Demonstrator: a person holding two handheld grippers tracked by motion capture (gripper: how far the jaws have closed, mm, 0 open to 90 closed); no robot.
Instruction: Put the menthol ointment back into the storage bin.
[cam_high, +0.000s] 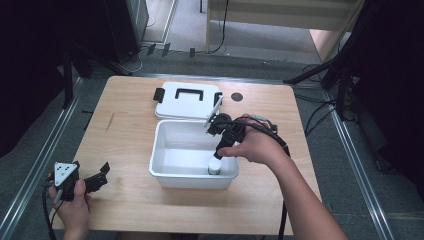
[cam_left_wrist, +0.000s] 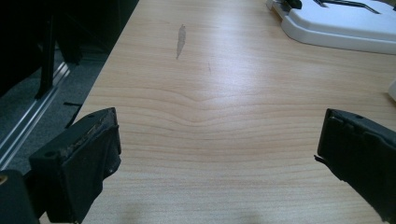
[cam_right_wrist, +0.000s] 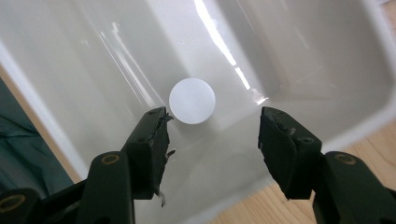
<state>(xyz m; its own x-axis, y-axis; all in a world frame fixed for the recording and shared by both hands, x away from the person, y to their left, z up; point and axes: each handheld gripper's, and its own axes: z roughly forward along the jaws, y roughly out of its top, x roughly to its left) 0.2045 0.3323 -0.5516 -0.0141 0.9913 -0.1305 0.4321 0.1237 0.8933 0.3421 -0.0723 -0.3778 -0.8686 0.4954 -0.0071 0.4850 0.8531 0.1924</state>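
Observation:
A white open bin (cam_high: 165, 172) stands mid-table. In its front right corner stands a small container with a round white cap (cam_high: 215, 165), seen from above as a white disc (cam_right_wrist: 192, 101). My right gripper (cam_high: 220, 151) points down into the bin just above that cap, open, with nothing between its fingers; the cap lies just beyond the jaws in the right gripper view, and the gripper (cam_right_wrist: 212, 135) holds nothing. My left gripper (cam_high: 102, 176) rests low over the table's front left corner, open and empty, its gripper (cam_left_wrist: 217, 144) jaws spread wide over bare wood.
The bin's white lid (cam_high: 187, 100) with black handle and latches lies flat behind the bin, also the lid (cam_left_wrist: 341, 23) far ahead of the left jaws. A black round grommet (cam_high: 237, 96) sits in the wooden table (cam_high: 130, 135). Dark stands and cables surround the table.

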